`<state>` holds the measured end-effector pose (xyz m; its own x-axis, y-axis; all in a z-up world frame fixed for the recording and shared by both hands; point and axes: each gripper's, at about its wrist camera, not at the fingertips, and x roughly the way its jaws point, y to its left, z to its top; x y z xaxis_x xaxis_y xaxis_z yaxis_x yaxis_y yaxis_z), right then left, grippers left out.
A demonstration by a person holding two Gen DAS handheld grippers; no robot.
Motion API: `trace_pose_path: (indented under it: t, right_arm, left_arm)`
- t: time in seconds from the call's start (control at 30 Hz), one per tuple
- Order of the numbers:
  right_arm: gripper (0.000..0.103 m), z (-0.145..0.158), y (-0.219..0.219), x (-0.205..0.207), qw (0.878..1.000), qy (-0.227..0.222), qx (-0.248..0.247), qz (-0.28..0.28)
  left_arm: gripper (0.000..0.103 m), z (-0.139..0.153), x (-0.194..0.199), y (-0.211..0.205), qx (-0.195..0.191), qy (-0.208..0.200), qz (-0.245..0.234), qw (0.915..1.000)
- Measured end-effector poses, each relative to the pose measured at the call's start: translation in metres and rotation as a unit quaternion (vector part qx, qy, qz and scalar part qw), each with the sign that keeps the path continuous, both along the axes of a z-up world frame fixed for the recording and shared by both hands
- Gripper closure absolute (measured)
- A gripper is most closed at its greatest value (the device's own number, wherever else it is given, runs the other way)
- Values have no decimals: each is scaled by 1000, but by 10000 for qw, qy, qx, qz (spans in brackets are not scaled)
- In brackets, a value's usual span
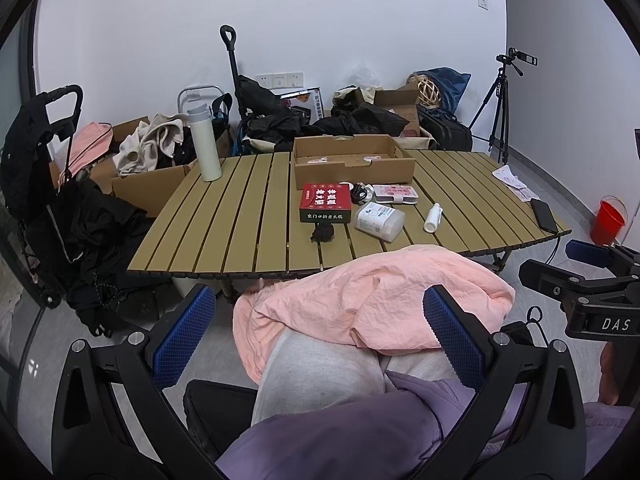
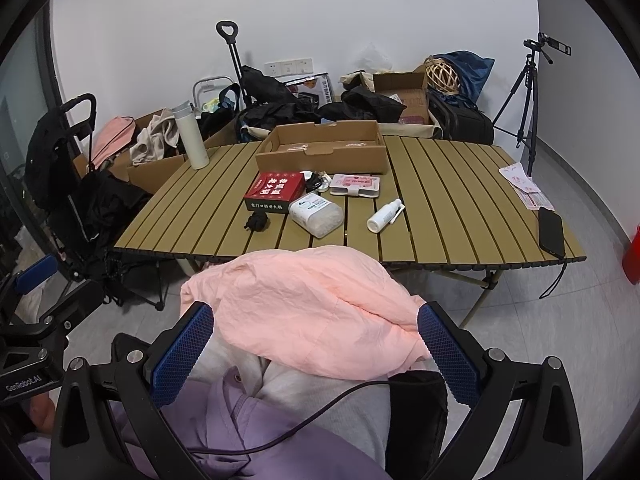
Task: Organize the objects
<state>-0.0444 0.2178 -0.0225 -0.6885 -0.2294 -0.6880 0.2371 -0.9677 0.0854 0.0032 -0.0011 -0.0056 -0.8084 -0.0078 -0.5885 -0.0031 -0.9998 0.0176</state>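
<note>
A slatted tan table (image 1: 240, 208) (image 2: 460, 200) holds an open cardboard box (image 1: 352, 160) (image 2: 324, 148), a red box (image 1: 326, 202) (image 2: 274, 191), a clear jar on its side (image 1: 378, 220) (image 2: 316, 212), a small white bottle (image 1: 433, 218) (image 2: 386, 216), a pink-white pack (image 1: 396, 193) (image 2: 356, 185), a black clump (image 1: 323, 233) (image 2: 256, 222) and a white flask (image 1: 205, 142) (image 2: 191, 138). My left gripper (image 1: 320, 336) and right gripper (image 2: 316, 356) are open and empty, held over the person's lap and a pink cloth (image 1: 380, 300) (image 2: 316, 308), short of the table.
A black phone (image 1: 543, 214) (image 2: 551, 232) and papers (image 2: 524, 184) lie at the table's right end. Boxes, clothes, bags and a trolley crowd the floor behind and left. A tripod (image 1: 498, 108) and red bucket (image 1: 608, 220) stand at the right.
</note>
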Motion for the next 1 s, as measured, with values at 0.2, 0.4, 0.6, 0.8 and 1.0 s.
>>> trace_pose_path:
  t: [0.2,0.4,0.6,0.8,1.0]
  right_arm:
    - [0,0,0,0,10000,0,4,0]
    - [0,0,1,1,10000,8,-3,-3]
    - [0,0,2,1,10000,-6,0,-3]
    - [0,-1,6,-3,10000,12,16,-42]
    - [0,1,19,-29,9981,612,-47,-75]
  left_arm:
    - [0,-1,0,0,-1,-4,-2,10000]
    - [0,-2,0,0,2,-12,-4,10000]
    - [0,-3,0,1,-2,-20,-4,10000]
    - [0,-7,-6,-3,39,-81,2,10000]
    - [0,-15,-49,-25,261,-188,127,9994]
